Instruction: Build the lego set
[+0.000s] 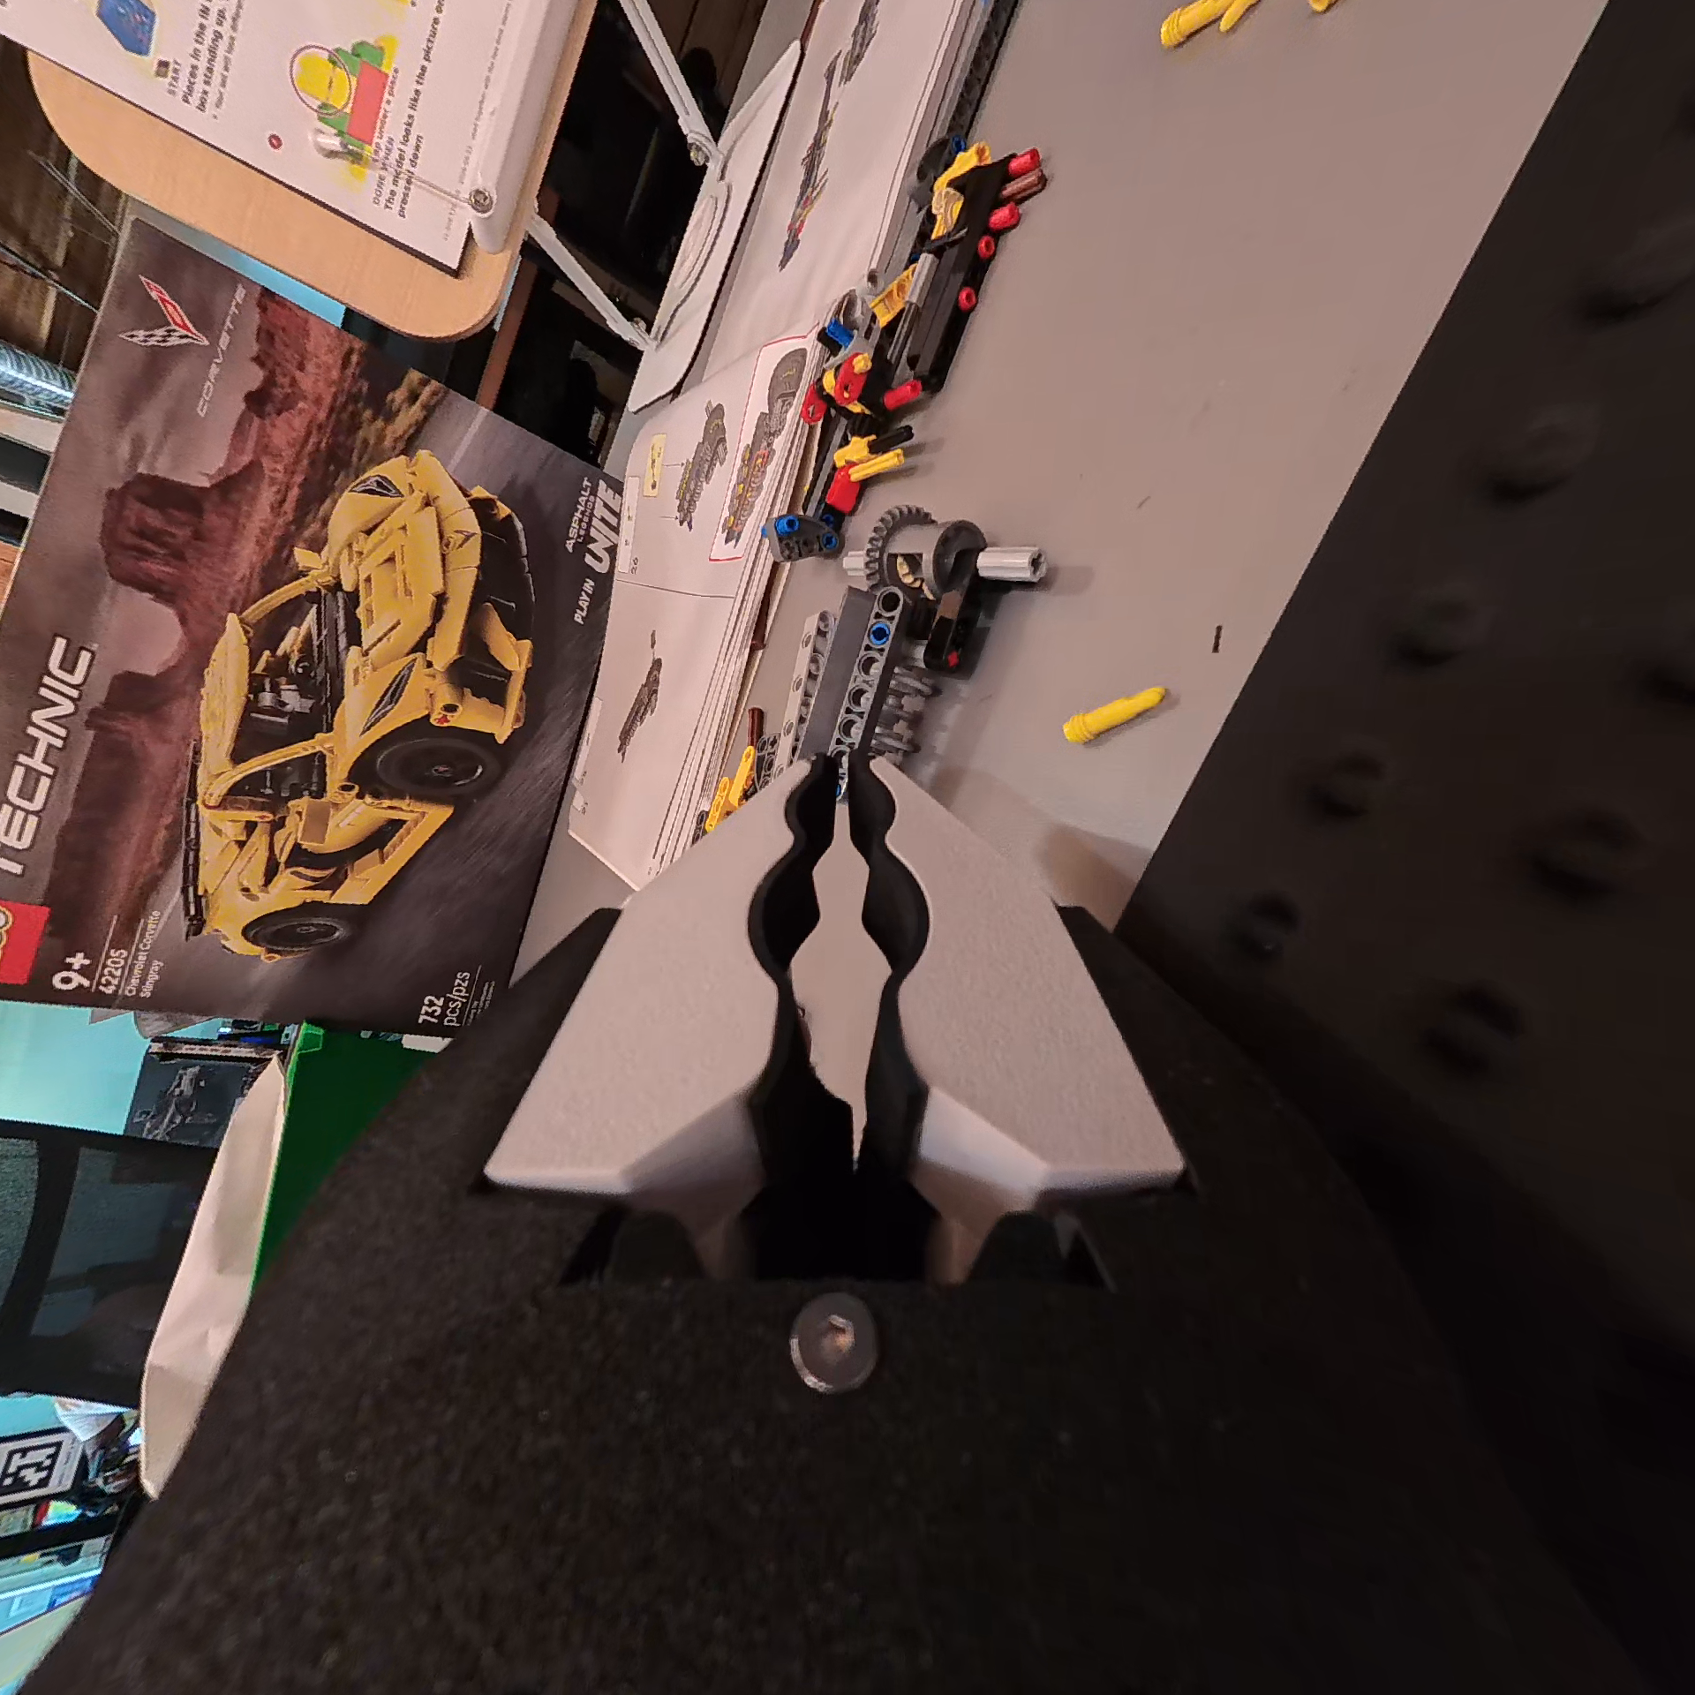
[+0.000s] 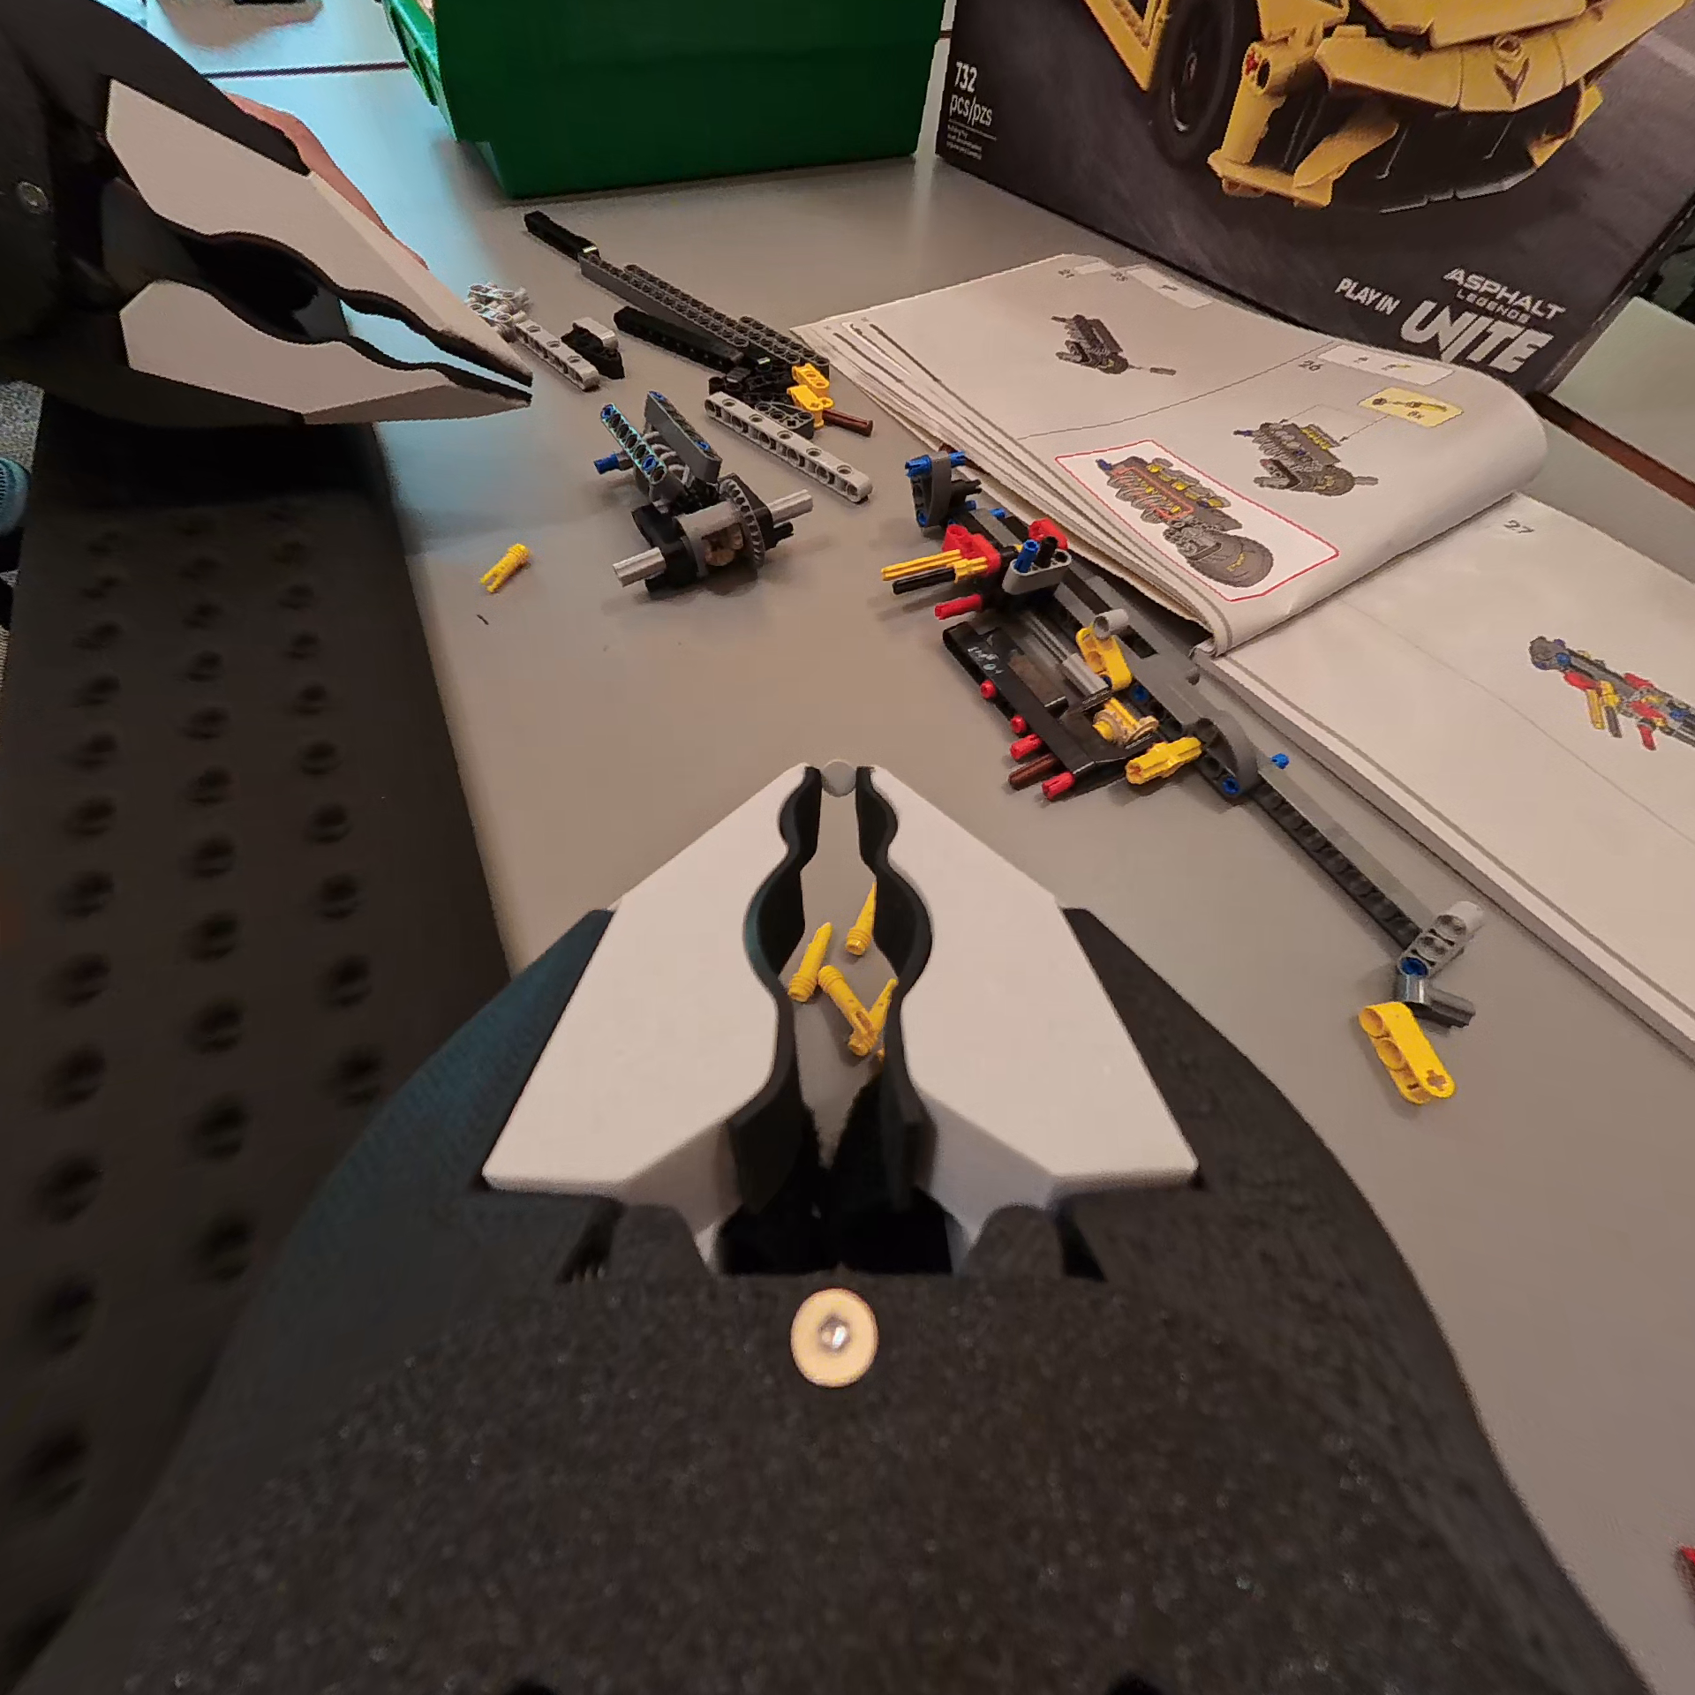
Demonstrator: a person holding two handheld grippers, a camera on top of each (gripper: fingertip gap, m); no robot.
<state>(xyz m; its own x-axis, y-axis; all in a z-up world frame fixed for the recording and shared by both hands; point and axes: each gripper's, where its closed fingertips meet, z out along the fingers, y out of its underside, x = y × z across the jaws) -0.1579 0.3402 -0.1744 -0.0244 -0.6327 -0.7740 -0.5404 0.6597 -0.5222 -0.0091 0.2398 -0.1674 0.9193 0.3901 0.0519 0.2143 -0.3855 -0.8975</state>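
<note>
My right gripper (image 2: 836,778) is shut on a small light grey round piece (image 2: 836,776) held at its tips above the grey table (image 2: 642,715). Several yellow pins (image 2: 835,981) lie on the table beneath its fingers. My left gripper (image 1: 839,778) hovers with its jaws together, just short of the grey engine-and-differential assembly (image 1: 908,605); I see nothing clearly held. It also shows in the right wrist view (image 2: 525,385), left of that assembly (image 2: 697,523). A long black chassis build (image 2: 1082,670) with red, yellow and blue pins lies to the right.
An open instruction booklet (image 2: 1192,440) lies by the chassis, the set's box (image 2: 1330,165) and a green bin (image 2: 679,92) behind it. Loose beams (image 2: 789,445), a single yellow pin (image 2: 504,567) and a yellow beam (image 2: 1403,1050) lie about. A black foam mat (image 2: 211,825) borders the left. The tips of one gripper are about 20 cm away from the tips of the other.
</note>
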